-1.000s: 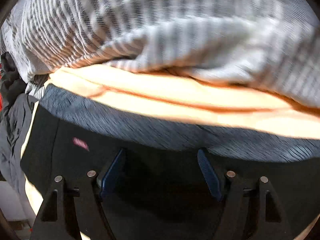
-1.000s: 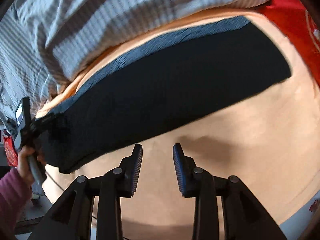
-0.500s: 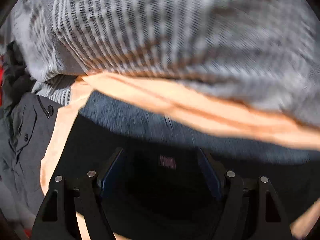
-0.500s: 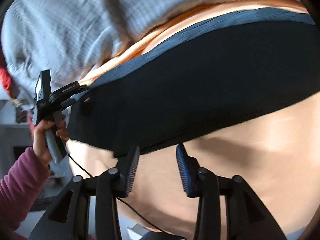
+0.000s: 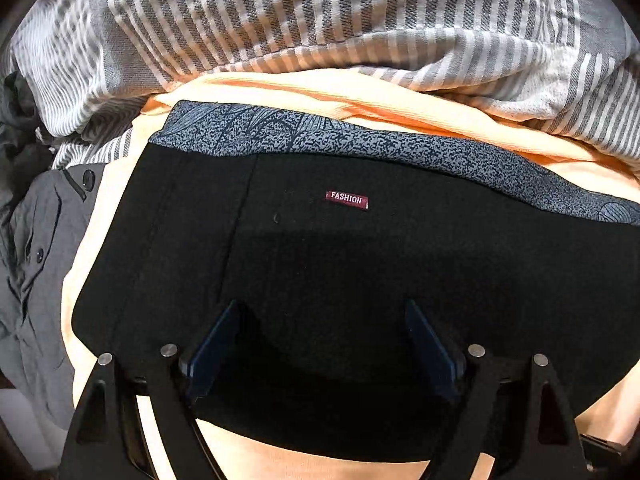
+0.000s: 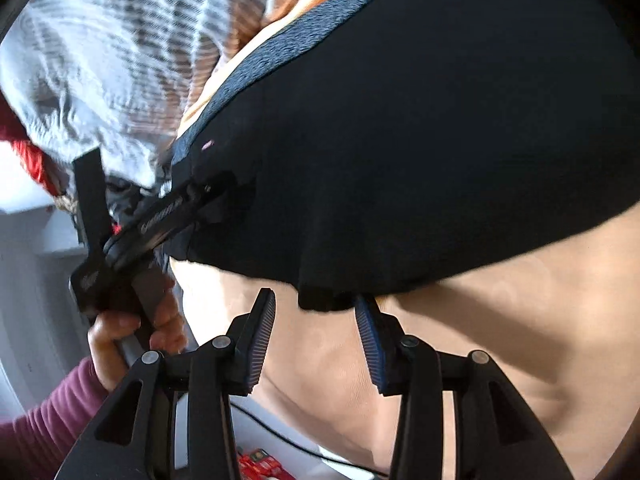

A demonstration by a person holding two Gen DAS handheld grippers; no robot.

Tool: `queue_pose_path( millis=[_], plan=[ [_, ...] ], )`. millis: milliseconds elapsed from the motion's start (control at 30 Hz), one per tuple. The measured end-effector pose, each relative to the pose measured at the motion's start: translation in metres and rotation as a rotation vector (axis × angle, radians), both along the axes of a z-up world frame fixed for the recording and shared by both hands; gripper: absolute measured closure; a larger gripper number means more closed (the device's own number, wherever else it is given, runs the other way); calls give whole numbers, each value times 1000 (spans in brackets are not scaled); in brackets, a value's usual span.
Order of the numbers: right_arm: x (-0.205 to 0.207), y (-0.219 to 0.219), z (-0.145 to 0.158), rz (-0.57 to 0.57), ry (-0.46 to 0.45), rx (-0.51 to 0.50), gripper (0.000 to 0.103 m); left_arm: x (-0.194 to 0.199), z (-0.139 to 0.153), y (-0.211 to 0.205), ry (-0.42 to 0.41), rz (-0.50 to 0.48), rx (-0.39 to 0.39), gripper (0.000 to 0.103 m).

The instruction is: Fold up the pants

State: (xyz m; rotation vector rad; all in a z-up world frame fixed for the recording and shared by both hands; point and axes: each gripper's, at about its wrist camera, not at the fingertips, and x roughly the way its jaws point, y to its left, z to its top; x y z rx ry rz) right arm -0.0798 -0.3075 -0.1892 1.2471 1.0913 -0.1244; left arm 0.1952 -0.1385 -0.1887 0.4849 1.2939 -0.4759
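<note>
Black pants (image 5: 360, 280) with a grey patterned waistband (image 5: 360, 140) and a small red label (image 5: 347, 199) lie flat on an orange sheet (image 5: 360, 100). My left gripper (image 5: 322, 306) points down over the waist end. Its jaws are opening, the pads stand wide apart, and the black cloth lies under them unpinched. In the right wrist view the pants (image 6: 400, 140) fill the upper right. My right gripper (image 6: 314, 296) is open, and the near corner of the pants (image 6: 320, 300) sits at its fingertips. A hand (image 6: 132, 328) in a maroon sleeve holds the left gripper at the pants' left end.
A grey and white striped blanket (image 5: 320, 20) is bunched up behind the pants. A grey buttoned garment (image 5: 36, 260) lies at the left edge. Red cloth (image 6: 28, 152) shows at far left, and red packets (image 6: 260, 464) and a thin cable below the sheet's edge.
The left gripper slid along the waistband, bringing the label to the middle, and its jaws stand wider. The right gripper dropped toward the pants' near corner and opened somewhat.
</note>
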Motion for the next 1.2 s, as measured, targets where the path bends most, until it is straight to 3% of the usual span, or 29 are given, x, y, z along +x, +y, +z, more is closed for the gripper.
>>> queue_pose_path(
  millis=[133, 167, 200, 233, 367, 500, 633, 767, 900, 1000, 1067, 1100, 1200],
  plan=[
    [8, -7, -7, -50, -12, 50, 56, -5, 5, -6, 7, -2, -3, 17],
    [11, -8, -5, -49, -14, 54, 65, -6, 6, -7, 11, -2, -2, 17],
    [12, -9, -1, -44, -24, 46, 86, -2, 5, -5, 13, -2, -3, 17],
    [15, -8, 3, -26, -25, 23, 94, -3, 8, -3, 13, -3, -6, 17],
    [15, 3, 10, 37, 9, -45, 97, -3, 6, 0, -6, -14, -7, 14],
    [-1, 14, -12, 30, 71, 47, 99, -4, 8, 0, 16, -10, 15, 14],
    [-14, 14, 7, 49, 53, 54, 98, -29, 24, -9, 40, -82, -3, 14],
    [-31, -24, 42, 9, 81, -106, 97, -64, 40, -31, 51, -182, -63, 14],
    [-32, -75, 74, -34, 120, -325, 91, -91, 34, -63, 61, -258, -68, 14],
    [-29, -105, 70, -74, 161, -374, 89, -107, 15, -76, 84, -282, -31, 14],
    [-25, -113, 57, -65, 224, -392, 89, -118, -2, -73, 90, -290, 37, 14],
    [-28, -115, 48, -61, 264, -382, 89, -126, -4, -68, 55, -308, 37, 14],
    [-38, -111, 43, -98, 225, -366, 89, -141, -1, -62, 6, -374, 43, 14]
  ],
)
